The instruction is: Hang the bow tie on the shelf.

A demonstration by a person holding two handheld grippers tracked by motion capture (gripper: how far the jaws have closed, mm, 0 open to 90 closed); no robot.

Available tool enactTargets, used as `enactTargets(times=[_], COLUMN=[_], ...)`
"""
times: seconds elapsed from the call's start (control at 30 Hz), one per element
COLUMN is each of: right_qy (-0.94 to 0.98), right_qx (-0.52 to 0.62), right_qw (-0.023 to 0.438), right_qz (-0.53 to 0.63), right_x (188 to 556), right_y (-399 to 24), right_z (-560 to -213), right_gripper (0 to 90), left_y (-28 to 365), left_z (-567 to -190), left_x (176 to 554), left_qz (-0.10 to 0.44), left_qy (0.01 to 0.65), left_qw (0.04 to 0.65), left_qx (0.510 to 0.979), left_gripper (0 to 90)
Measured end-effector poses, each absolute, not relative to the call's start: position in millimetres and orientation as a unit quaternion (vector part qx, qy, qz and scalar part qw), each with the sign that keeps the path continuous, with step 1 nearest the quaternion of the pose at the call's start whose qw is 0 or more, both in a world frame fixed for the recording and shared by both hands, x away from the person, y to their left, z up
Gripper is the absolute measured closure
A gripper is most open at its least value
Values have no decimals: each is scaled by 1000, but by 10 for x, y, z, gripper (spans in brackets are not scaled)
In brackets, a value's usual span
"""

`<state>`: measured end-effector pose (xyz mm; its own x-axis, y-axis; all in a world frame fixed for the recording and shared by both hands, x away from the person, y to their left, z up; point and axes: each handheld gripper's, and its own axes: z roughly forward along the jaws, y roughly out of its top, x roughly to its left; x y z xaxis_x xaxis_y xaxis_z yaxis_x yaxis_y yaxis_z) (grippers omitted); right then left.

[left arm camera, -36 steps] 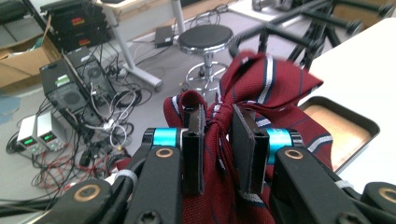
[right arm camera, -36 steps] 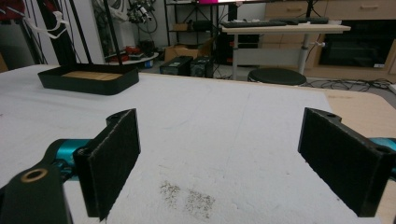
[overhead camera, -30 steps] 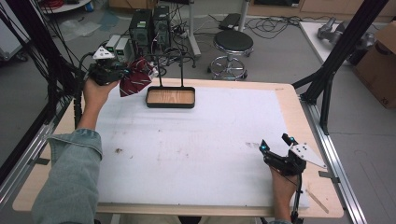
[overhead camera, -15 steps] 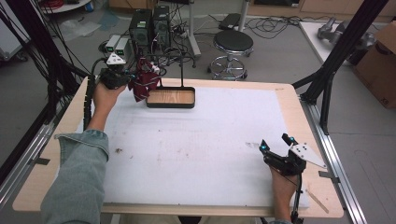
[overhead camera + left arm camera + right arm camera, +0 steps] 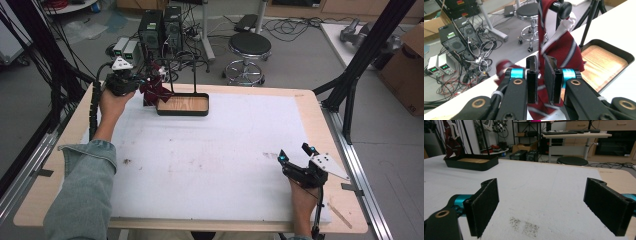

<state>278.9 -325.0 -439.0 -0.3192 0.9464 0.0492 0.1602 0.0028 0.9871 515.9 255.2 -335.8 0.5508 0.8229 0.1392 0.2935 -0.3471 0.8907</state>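
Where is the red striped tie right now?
In the high view the tie hangs at the table's far left, draped on the black stand rising from the wooden tray, pinched by the left gripper.

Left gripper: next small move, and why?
Probably open the jaws and back off. The left gripper is shut on the red striped tie, which already hangs over the stand's black peg above the tray. The right gripper rests open, far away.
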Motion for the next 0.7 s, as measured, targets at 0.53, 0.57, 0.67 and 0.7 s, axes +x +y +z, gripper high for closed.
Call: enactTargets(times=[0.53,0.57,0.67,0.7], right_qy=[605,605,604,604], right_qx=[456,456,457,457], right_qw=[362,362,360,360], right_qz=[543,543,544,544], right_x=[2797,2797,2799,2799], right_y=[-3261,-3263,-3270,-3270], right_z=[-4391,-4391,-4392,-4392], right_gripper=[120,120,119,119], left_y=[2894,2929,3004,3026], left_z=[-3121,-3099,-3046,-3035], left_x=[4704,4657,4537,4507], left_qz=[329,330,338,339], left_qy=[365,365,366,365], left_qw=[489,496,505,507], left_qx=[721,715,705,704], left_gripper=[715,707,682,682])
